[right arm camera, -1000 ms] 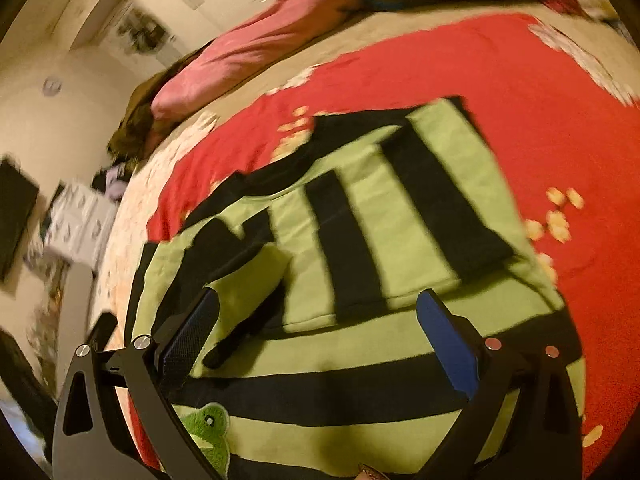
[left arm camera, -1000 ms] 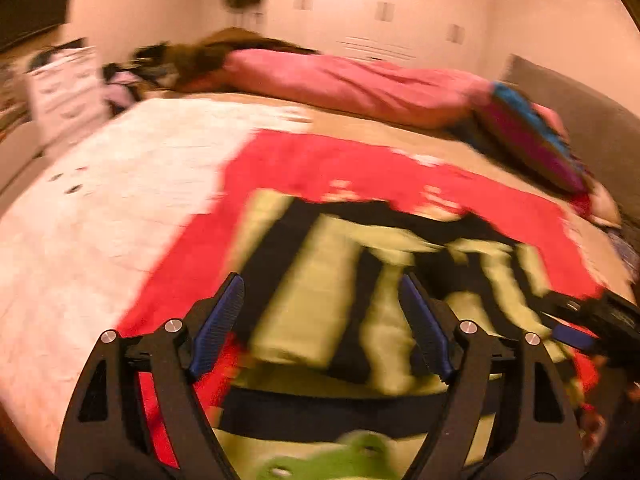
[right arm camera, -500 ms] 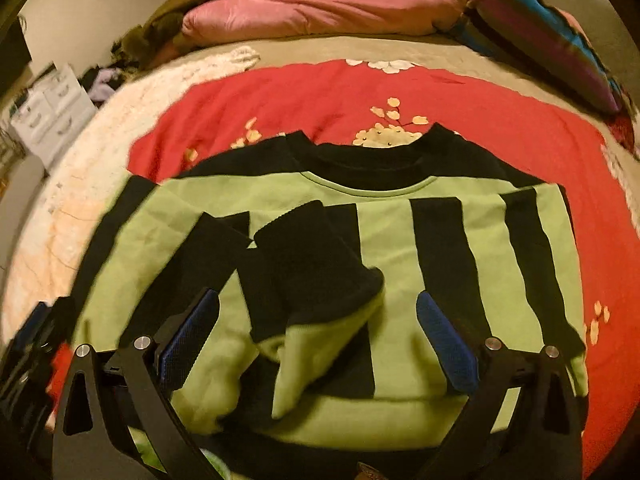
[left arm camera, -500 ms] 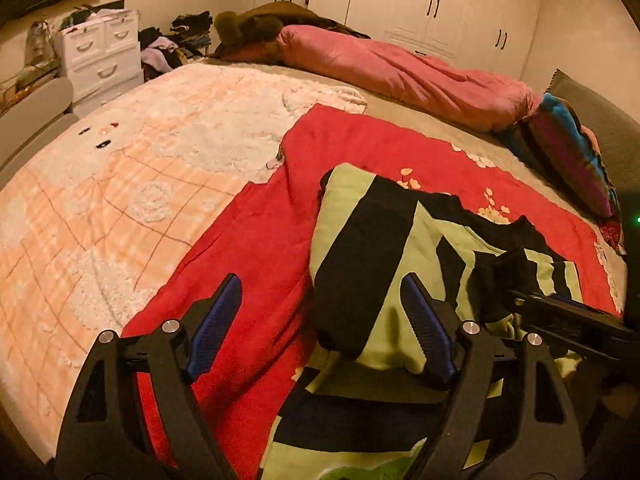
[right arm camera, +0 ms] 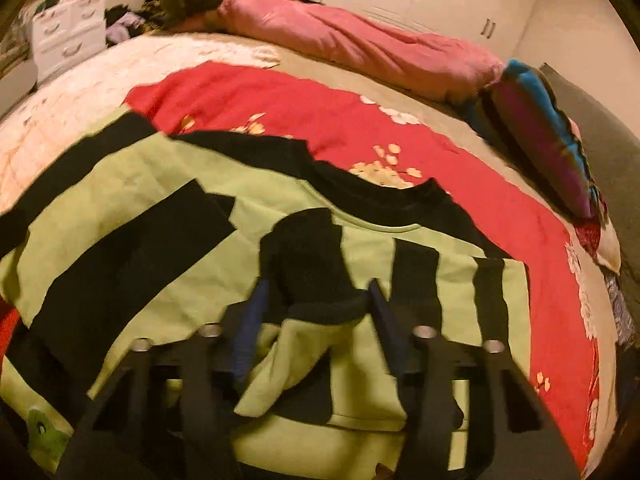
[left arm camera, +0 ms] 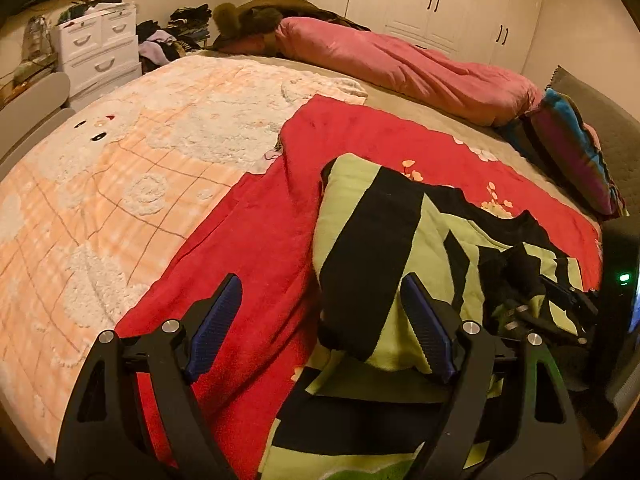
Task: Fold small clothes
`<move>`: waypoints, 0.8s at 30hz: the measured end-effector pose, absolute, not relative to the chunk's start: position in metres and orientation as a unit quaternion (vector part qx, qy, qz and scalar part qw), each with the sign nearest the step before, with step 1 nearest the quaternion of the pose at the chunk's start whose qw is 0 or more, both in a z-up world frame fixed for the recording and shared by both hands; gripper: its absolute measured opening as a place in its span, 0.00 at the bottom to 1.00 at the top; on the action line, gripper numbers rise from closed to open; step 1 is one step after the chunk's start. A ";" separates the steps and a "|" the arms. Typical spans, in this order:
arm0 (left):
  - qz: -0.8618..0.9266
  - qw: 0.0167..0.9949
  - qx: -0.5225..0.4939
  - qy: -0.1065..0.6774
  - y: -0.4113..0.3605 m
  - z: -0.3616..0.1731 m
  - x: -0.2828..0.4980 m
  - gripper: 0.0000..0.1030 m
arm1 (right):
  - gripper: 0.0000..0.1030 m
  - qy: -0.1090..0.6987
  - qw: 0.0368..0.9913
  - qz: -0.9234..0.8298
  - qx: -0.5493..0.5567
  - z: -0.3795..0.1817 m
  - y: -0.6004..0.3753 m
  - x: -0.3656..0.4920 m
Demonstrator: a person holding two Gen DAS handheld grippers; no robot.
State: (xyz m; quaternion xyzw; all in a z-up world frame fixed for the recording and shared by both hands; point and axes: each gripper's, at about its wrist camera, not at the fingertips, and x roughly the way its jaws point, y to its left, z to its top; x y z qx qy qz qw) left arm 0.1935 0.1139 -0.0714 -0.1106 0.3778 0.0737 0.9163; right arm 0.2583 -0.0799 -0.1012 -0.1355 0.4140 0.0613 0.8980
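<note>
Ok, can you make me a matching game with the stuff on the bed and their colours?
Things:
1. sweater
2. blanket under the sweater
3. rolled quilt at the back
4. drawers

Colours:
A. white
B. red with flowers
C. green and black stripes
D. pink

Pairs: 1-C, 2-B, 3-D, 4-A

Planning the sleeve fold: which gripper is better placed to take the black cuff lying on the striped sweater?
Right. The right gripper already straddles the black knit cuff of the green-and-black striped sweater; the left gripper hangs open at its edge.
</note>
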 end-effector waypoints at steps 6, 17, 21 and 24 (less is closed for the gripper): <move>0.075 0.917 -0.113 0.375 0.116 -0.070 0.192 0.72 | 0.27 0.427 0.894 0.120 0.069 -0.085 -0.142 0.258; 0.058 0.926 -0.094 0.360 0.104 -0.064 0.189 0.72 | 0.28 0.288 0.869 0.190 0.354 -0.044 -0.258 0.265; 0.046 0.927 -0.075 0.366 0.093 -0.066 0.191 0.72 | 0.41 0.299 0.868 0.103 0.381 -0.067 -0.297 0.266; 0.038 0.927 -0.061 0.368 0.084 -0.067 0.191 0.72 | 0.52 0.372 0.843 0.046 0.387 -0.098 -0.311 0.270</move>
